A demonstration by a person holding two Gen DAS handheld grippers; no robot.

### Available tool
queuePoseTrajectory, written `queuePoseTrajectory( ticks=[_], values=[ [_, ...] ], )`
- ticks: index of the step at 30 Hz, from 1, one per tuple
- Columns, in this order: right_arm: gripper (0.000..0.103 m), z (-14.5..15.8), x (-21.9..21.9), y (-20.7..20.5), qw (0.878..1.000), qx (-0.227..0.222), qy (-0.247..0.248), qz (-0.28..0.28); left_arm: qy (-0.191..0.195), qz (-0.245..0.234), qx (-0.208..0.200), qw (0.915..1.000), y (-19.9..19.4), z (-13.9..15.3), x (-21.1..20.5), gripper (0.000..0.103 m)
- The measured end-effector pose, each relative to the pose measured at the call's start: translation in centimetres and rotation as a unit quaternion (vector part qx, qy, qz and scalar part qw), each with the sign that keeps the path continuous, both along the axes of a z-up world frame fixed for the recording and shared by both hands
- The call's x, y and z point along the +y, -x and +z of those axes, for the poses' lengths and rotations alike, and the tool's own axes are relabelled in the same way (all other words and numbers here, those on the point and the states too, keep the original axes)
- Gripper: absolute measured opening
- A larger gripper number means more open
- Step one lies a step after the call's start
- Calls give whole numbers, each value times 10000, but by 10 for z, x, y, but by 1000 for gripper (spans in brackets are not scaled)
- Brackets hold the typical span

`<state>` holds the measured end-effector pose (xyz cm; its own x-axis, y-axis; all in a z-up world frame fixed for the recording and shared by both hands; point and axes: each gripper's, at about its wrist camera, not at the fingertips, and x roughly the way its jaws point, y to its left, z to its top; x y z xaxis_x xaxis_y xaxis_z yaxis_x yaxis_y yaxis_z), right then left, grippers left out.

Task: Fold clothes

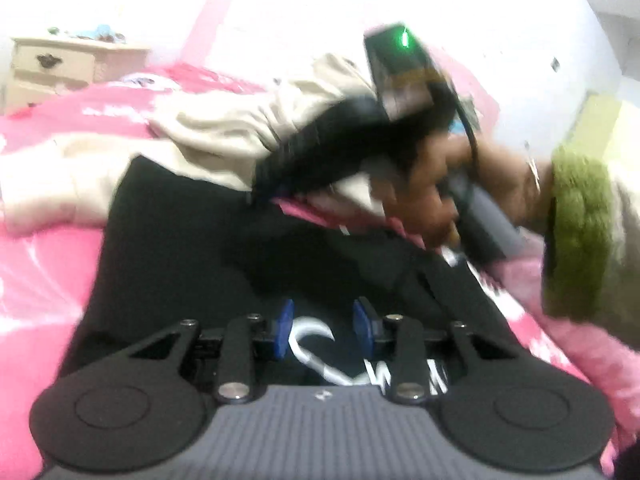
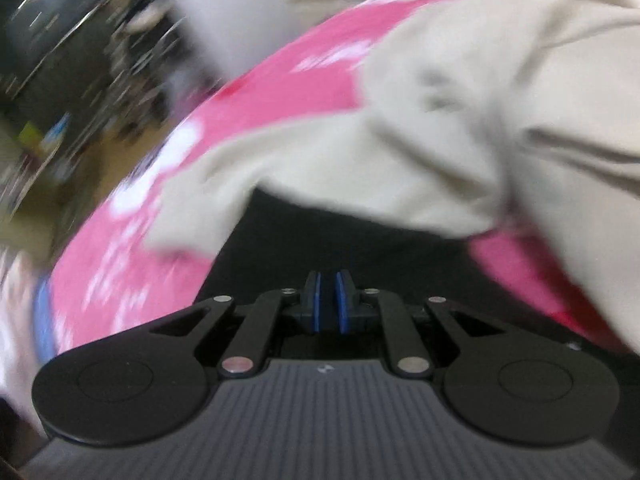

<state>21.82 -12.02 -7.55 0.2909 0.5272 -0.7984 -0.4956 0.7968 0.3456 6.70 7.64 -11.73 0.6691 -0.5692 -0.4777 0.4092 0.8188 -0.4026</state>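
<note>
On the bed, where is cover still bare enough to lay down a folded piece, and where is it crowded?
Bare pink patterned bed cover shows left of the black printed garment, below the rumpled cream garment. A second strip runs between the cream garment and the bed's edge. Crowded: the middle, where both garments overlap and a hand works the right gripper.

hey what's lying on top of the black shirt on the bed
A cream garment overlaps the black shirt's far edge. How far the shirt runs beneath is covered. Pink bedding lies under both.
</note>
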Motion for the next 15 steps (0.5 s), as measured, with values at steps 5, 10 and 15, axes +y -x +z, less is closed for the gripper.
queuePoseTrajectory(
  ticks=[5,10,15],
  values=[
    [6,-31,14,-14,9983,433,383,108,-148,384,976,9944,-31,-35,-2,33],
    [9,-16,3,-31,9958,-210,265,-851,289,411,1060,9931,-21,-39,14,33],
    [10,-8,38,-30,9989,54,-341,324,266,390,1050,9934,-10,-33,9,33]
  ],
)
